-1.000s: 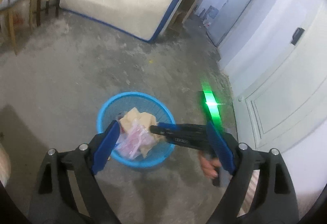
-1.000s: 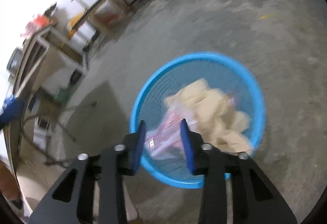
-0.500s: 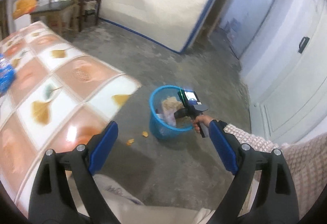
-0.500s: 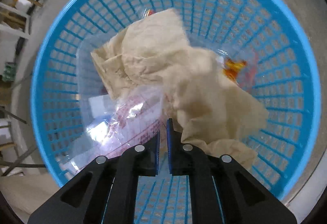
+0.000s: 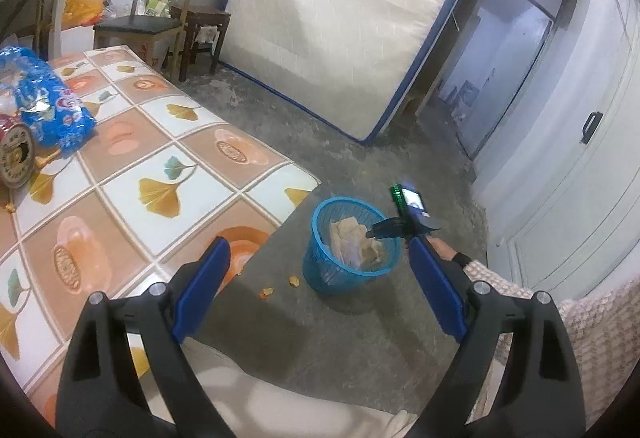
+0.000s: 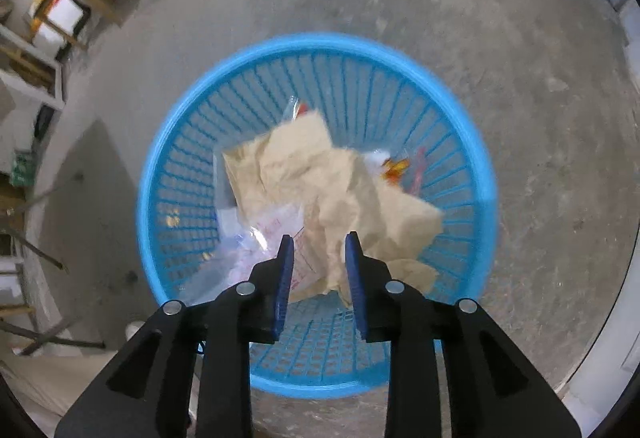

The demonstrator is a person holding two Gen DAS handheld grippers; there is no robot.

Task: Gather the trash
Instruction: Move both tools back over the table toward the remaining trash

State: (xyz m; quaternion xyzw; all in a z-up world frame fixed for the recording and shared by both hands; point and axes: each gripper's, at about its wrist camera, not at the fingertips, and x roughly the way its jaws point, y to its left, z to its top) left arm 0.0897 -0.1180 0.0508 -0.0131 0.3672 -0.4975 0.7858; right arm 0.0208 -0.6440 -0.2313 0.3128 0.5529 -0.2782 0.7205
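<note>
The right tongs [image 6: 318,270] are being held over the blue basket [image 6: 472,158] at frame centre; their jaws have just been parting and nothing is being gripped. Crumpled paper [image 6: 320,174] and a clear wrapper [image 6: 272,226] are lying inside. The left tongs [image 5: 320,298] are being held wide open and empty, low in the frame beside the bench [image 5: 160,158].

No lettering is legible: red print on the clear plastic wrapper [image 6: 276,238] in the blue basket [image 6: 472,158] and markings on the round tin [image 5: 14,156] are unreadable.
</note>
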